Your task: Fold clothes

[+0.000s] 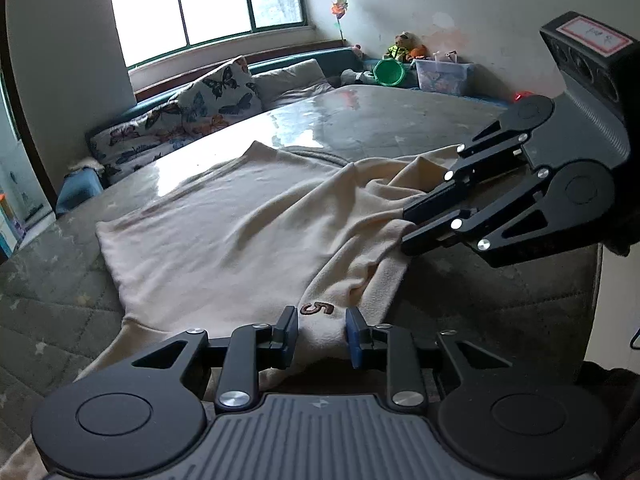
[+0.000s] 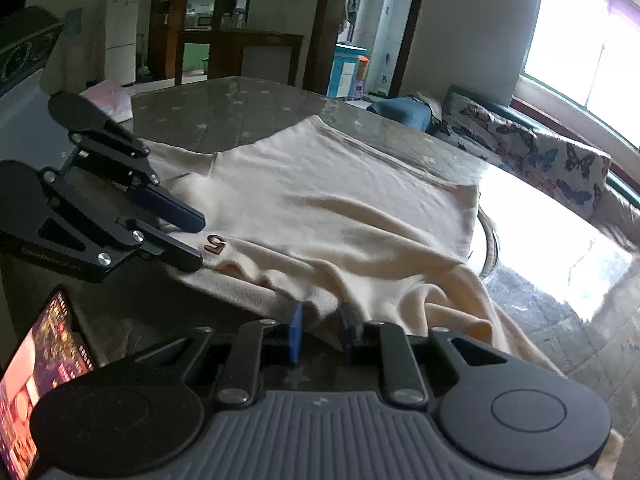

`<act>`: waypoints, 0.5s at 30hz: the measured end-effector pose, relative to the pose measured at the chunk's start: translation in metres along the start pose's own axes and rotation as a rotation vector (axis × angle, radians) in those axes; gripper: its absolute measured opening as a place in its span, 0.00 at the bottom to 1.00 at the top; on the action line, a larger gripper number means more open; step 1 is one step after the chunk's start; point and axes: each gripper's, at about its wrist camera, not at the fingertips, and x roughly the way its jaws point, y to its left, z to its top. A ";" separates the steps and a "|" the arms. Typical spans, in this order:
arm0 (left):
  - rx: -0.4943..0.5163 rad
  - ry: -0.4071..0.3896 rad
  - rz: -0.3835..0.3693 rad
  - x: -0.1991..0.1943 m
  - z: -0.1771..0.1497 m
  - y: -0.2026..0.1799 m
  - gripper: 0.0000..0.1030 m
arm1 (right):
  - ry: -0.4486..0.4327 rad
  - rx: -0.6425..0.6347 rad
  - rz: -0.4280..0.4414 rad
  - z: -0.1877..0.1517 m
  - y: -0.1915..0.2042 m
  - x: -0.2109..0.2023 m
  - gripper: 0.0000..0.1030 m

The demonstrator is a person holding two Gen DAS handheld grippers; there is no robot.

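A cream garment (image 1: 224,216) with a brown "5" patch (image 1: 317,309) lies spread on the glass-topped table (image 1: 360,120); it also shows in the right wrist view (image 2: 340,208). My left gripper (image 1: 322,334) has its jaws partly apart around a fold of the cloth beside the patch; it also shows in the right wrist view (image 2: 198,240). My right gripper (image 2: 322,332) has its jaws partly apart around a bunched edge of the garment; in the left wrist view (image 1: 408,226) its tips touch the raised cloth.
A butterfly-print cushion (image 1: 192,108) lies on a bench under the window behind the table. A green bowl (image 1: 389,72), a clear box (image 1: 442,74) and toys sit at the far corner. A lit phone (image 2: 36,376) stands at the near table edge.
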 end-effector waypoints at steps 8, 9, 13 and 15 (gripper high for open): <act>-0.005 -0.085 0.035 -0.022 0.003 0.004 0.08 | -0.084 0.029 -0.009 0.005 -0.004 -0.024 0.01; -0.011 -0.094 0.032 -0.026 0.003 0.005 0.08 | -0.094 0.029 -0.008 0.006 -0.004 -0.029 0.01; -0.016 -0.106 -0.008 -0.034 0.000 0.007 0.08 | -0.093 0.009 0.017 0.005 0.001 -0.042 0.01; 0.002 -0.091 -0.013 -0.033 -0.003 0.005 0.08 | -0.076 -0.011 0.036 0.004 0.004 -0.041 0.07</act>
